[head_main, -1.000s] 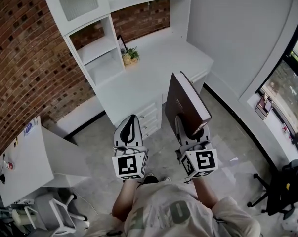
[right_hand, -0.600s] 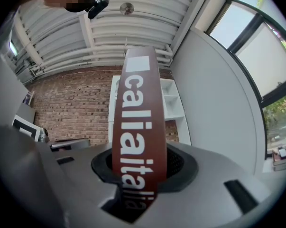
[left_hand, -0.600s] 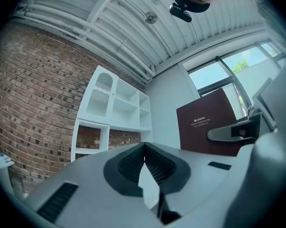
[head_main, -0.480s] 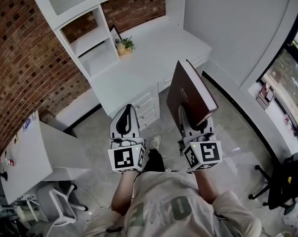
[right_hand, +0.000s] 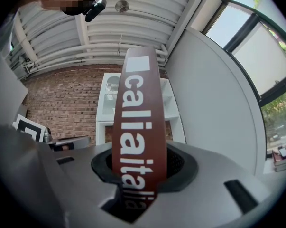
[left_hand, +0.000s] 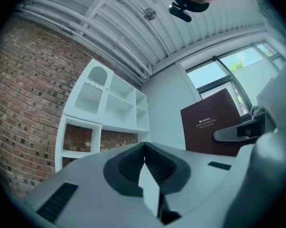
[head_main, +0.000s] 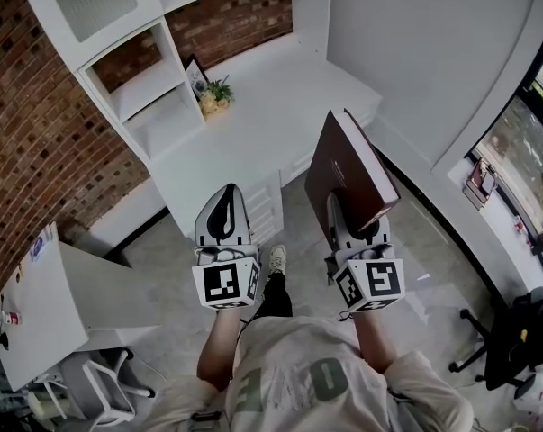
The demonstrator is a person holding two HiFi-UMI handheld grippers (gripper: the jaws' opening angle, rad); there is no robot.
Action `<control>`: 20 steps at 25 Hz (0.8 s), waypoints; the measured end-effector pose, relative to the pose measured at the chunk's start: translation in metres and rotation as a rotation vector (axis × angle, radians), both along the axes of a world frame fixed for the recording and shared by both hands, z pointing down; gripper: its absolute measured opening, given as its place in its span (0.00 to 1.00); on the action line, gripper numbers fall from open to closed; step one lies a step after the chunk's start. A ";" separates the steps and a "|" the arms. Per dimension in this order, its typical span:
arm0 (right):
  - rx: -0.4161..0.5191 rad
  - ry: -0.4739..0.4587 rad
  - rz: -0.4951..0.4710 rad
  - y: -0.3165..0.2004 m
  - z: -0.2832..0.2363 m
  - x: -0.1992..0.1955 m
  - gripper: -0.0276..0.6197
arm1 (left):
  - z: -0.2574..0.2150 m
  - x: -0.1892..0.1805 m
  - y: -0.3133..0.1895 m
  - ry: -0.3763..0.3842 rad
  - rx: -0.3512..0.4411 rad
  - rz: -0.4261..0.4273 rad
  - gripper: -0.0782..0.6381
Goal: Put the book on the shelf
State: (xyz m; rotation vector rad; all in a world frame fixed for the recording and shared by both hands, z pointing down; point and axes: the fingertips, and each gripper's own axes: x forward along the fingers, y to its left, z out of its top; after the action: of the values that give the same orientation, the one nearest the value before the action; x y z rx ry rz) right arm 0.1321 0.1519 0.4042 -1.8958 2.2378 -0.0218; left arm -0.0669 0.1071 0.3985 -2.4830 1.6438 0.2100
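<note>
Maroon hardback book point(head_main: 348, 174), pinched at its lower end by the right hand-held gripper point(head_main: 350, 232), stands at centre right of the head view, well apart from the white shelf unit point(head_main: 136, 93) at upper left. The left hand-held gripper point(head_main: 222, 219) is pressed together, empty. Gripped so low, the book could pivot or slip in the jaws, or clip a shelf edge going in. It looks thick and stiff (white lettering down the spine, pale page edges).

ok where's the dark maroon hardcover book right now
The dark maroon hardcover book stands clamped in the right gripper, at the head view's right, above the floor, close to the white desk.
</note>
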 end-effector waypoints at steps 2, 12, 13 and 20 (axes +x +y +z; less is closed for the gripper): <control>-0.003 0.009 -0.006 -0.026 0.001 0.000 0.28 | -0.004 0.003 -0.027 0.002 0.013 0.000 0.13; 0.010 0.069 -0.065 -0.187 -0.023 -0.027 0.27 | -0.027 -0.010 -0.188 0.034 0.010 -0.027 0.13; 0.018 0.074 -0.066 -0.204 -0.028 -0.028 0.27 | -0.031 -0.011 -0.205 0.037 0.014 -0.029 0.13; 0.046 0.070 -0.060 -0.318 -0.046 -0.029 0.27 | -0.048 -0.009 -0.309 0.032 0.046 -0.017 0.13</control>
State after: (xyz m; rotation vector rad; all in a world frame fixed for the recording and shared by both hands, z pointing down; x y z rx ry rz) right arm 0.1036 -0.1661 0.3587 -1.8332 2.3191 0.0872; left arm -0.0761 -0.2020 0.3501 -2.4433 1.6520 0.2837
